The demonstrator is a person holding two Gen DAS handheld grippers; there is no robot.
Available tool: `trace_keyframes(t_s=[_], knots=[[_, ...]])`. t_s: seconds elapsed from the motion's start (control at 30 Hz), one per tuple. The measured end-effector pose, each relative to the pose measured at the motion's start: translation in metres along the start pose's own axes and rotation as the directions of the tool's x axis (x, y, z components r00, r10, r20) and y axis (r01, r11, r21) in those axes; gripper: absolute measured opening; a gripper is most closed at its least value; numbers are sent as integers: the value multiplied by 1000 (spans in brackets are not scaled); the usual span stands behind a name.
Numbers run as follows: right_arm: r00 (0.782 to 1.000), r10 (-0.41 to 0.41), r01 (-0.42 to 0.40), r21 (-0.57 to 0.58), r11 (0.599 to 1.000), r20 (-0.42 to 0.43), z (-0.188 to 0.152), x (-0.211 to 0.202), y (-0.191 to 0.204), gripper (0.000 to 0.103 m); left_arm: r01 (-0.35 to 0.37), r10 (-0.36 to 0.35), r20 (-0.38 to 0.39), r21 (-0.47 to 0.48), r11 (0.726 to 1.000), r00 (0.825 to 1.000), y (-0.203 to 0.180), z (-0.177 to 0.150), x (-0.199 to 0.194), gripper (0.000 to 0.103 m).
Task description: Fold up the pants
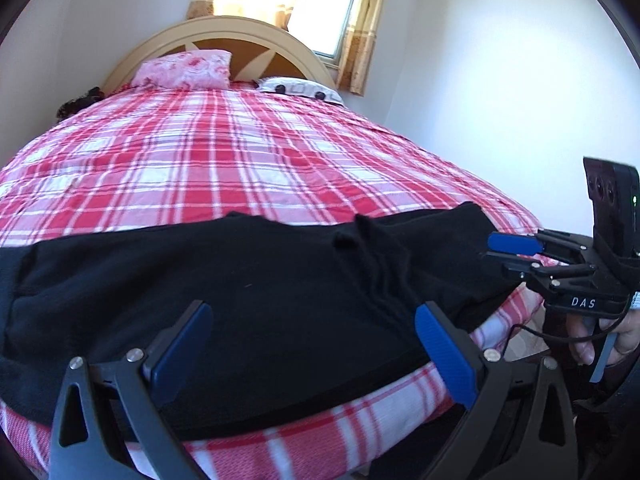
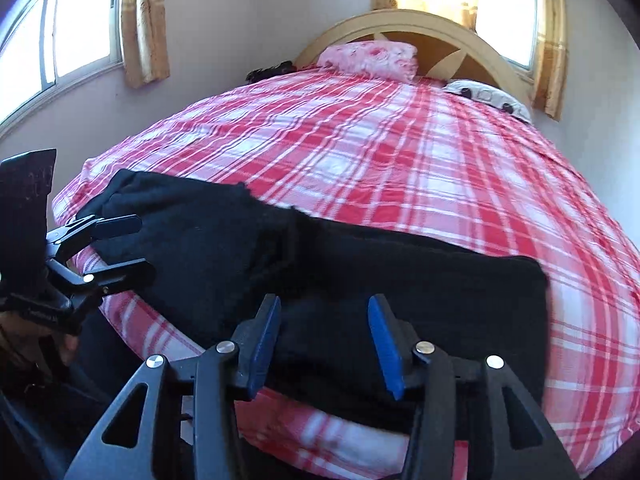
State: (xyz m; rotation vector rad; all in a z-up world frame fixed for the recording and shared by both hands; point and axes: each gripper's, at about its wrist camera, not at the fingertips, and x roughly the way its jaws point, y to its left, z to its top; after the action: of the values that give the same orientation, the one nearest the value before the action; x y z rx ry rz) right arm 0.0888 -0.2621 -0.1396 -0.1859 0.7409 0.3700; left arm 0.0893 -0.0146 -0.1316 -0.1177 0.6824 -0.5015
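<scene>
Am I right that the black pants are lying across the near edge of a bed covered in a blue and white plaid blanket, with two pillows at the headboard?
Not quite: the blanket is red and white plaid, not blue, as the left wrist view shows. The black pants do lie across the bed's near edge, with two pillows at the headboard.

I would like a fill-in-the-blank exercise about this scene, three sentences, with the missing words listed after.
1. The pants lying across the near edge of the bed are ____ in colour.
2. The jaws of the right gripper stand ____, with nothing pressed between the pads.
3. The pillow leaning against the headboard is ____ in colour.

Missing words: black; open; pink
</scene>
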Motion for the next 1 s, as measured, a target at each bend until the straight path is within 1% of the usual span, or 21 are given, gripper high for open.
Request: trace_keyframes(t_s=[0.1, 0.13, 0.17, 0.23, 0.3, 0.33, 0.37, 0.4, 0.43, 0.47, 0.5, 0.53, 0.57, 0.6, 0.67, 0.77, 0.83, 0.9, 0.93, 0.97, 1.0], knots=[[999, -29, 27, 51, 998, 38, -10, -18, -31, 50, 59, -60, -37, -25, 998, 997, -10, 9, 15, 102], [998, -37, 34, 63, 997, 46, -12, -21, -39, 50, 85, -87, -54, -35, 996, 995, -15, 12, 21, 100], [996, -60, 53, 100, 994, 64, -16, -25, -52, 51, 113, -116, -72, -46, 992, 991, -20, 15, 29, 97], [989, -121, 105, 181, 978, 82, -24, -27, -75, 54, 138, -144, -106, -61, 988, 984, -30, 19, 43, 95], [985, -152, 126, 253, 959, 86, -32, -26, -92, 55, 144, -151, -132, -60, 988, 980, -40, 21, 58, 90], [982, -171, 138, 306, 942, 82, -37, -24, -104, 55, 139, -148, -150, -64, 988, 978, -44, 23, 65, 84], [980, -185, 148, 337, 930, 79, -40, -24, -112, 55, 140, -150, -168, -72, 988, 974, -46, 24, 72, 75], [978, -194, 153, 364, 919, 78, -43, -23, -118, 55, 146, -160, -190, -87, 985, 969, -48, 25, 80, 68], [976, -200, 154, 386, 909, 81, -46, -23, -126, 55, 146, -162, -202, -94, 985, 966, -49, 25, 86, 49], [973, -214, 164, 403, 900, 82, -48, -22, -132, 55, 127, -143, -216, -88, 988, 966, -50, 26, 92, 28], [970, -228, 176, 414, 893, 79, -51, -22, -136, 56, 102, -117, -229, -76, 992, 966, -51, 27, 96, 22], [967, -245, 191, 423, 886, 77, -53, -20, -140, 56, 98, -114, -229, -79, 992, 967, -49, 27, 97, 16], [968, -242, 189, 428, 884, 73, -54, -18, -142, 56, 108, -128, -223, -100, 989, 966, -45, 29, 96, 13], [968, -239, 187, 433, 882, 70, -56, -17, -144, 56, 112, -135, -218, -118, 987, 967, -40, 31, 94, 13], [969, -234, 176, 444, 878, 79, -58, -18, -145, 56, 75, -98, -199, -119, 990, 975, -31, 34, 85, 12], [964, -244, 177, 433, 884, 103, -58, -22, -139, 56, 70, -97, -172, -157, 985, 980, -18, 35, 76, 12], [963, -236, 164, 415, 895, 128, -59, -24, -131, 56, 49, -80, -173, -174, 984, 982, -11, 32, 72, 12], [963, -214, 140, 377, 916, 162, -56, -25, -122, 56, 61, -96, -172, -198, 978, 981, -9, 25, 70, 12], [963, -206, 135, 348, 928, 175, -54, -26, -115, 57, 68, -107, -187, -205, 976, 976, -8, 24, 75, 12], [964, -197, 136, 306, 942, 181, -52, -25, -107, 60, 68, -109, -199, -202, 977, 974, -9, 22, 76, 12], [969, -188, 143, 255, 956, 160, -51, -19, -98, 61, 59, -97, -205, -186, 981, 974, -12, 20, 75, 12]])
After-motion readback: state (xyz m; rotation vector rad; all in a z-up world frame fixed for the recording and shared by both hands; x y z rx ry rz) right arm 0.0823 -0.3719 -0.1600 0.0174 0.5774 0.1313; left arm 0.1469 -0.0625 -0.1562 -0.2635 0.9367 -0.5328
